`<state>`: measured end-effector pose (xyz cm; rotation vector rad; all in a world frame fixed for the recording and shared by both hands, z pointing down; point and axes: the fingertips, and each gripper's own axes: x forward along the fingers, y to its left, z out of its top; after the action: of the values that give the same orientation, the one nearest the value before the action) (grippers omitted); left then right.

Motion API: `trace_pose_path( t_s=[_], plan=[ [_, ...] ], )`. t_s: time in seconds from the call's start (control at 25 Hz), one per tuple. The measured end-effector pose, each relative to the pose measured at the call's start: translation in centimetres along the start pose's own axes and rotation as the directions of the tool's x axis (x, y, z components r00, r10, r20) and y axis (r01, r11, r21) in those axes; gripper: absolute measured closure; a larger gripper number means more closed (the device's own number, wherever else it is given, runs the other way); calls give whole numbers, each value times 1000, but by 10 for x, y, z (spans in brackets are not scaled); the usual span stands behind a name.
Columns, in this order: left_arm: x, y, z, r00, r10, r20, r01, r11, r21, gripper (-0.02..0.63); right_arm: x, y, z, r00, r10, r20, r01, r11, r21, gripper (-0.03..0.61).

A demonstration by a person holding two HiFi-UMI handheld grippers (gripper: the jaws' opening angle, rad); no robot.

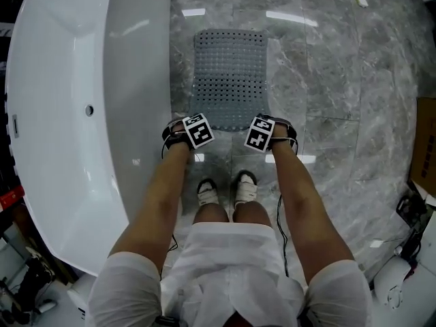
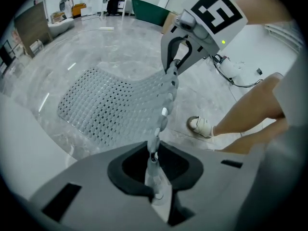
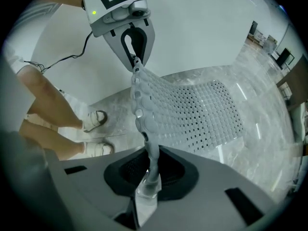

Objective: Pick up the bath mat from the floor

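The grey perforated bath mat (image 1: 228,70) lies lengthwise on the marble floor beside the tub, with its near edge raised off the floor. My left gripper (image 1: 196,129) holds the near left corner and my right gripper (image 1: 261,133) holds the near right corner. In the left gripper view the mat (image 2: 110,105) sags away from the shut jaws (image 2: 153,170), with its edge pinched between them. The right gripper (image 2: 175,64) shows across from it. In the right gripper view the mat's (image 3: 202,109) beaded edge runs into the shut jaws (image 3: 149,177), opposite the left gripper (image 3: 134,57).
A white bathtub (image 1: 68,114) runs along the left, close to the mat. The person's feet in pale sandals (image 1: 225,189) stand just behind the mat. A brown box (image 1: 426,148) and cables sit at the right. A green bin (image 2: 149,8) stands far off.
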<state>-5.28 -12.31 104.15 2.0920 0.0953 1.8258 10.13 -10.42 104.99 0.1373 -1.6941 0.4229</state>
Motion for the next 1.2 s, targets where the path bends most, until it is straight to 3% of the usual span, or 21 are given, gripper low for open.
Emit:
trace_pose_path(
  t_s=[0.32, 0.48, 0.6, 1.2],
  plan=[
    [-46, -30, -2, 999, -32, -5, 32, 999, -4, 555, -48, 30, 3, 999, 35, 11, -35, 999, 32, 515],
    [-73, -39, 13, 998, -28, 49, 26, 999, 30, 555, -71, 40, 5, 999, 48, 10, -48, 998, 40, 515],
    [-85, -54, -4, 998, -63, -6, 63, 998, -12, 555, -88, 50, 8, 998, 58, 7, -59, 997, 45, 515],
    [-163, -116, -13, 994, -106, -24, 105, 994, -31, 555, -166, 108, 14, 995, 103, -1, -102, 993, 55, 515]
  ],
)
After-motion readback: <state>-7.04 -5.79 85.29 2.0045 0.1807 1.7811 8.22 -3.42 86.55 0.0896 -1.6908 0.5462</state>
